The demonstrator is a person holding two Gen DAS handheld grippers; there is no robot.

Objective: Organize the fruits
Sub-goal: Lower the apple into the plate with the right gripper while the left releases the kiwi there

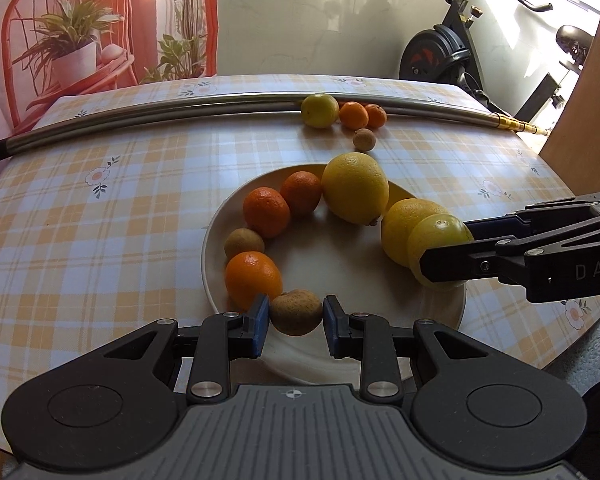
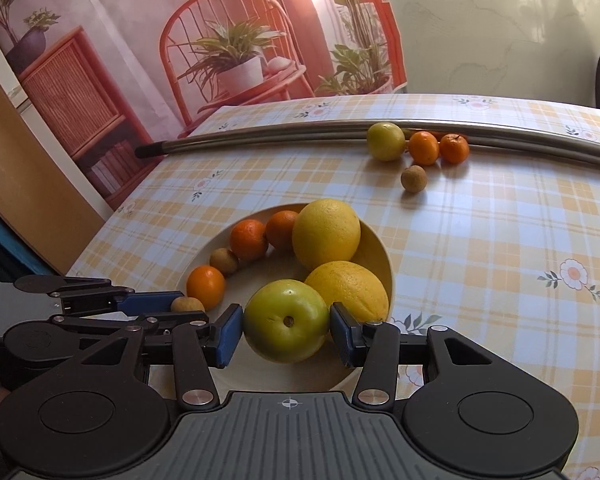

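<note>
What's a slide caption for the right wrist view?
Right tongs shut on a green fruit over the plate; left tongs grip a small brown fruit beside them.

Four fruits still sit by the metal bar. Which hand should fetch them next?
Probably right. The loose fruits lie toward its side of the table, and the plate is less in its way. But both tools are full: right holds a green fruit, left a small brown fruit.

Fruits (image 1: 266,212) in plate (image 1: 340,364), four (image 1: 320,110) behind
</note>
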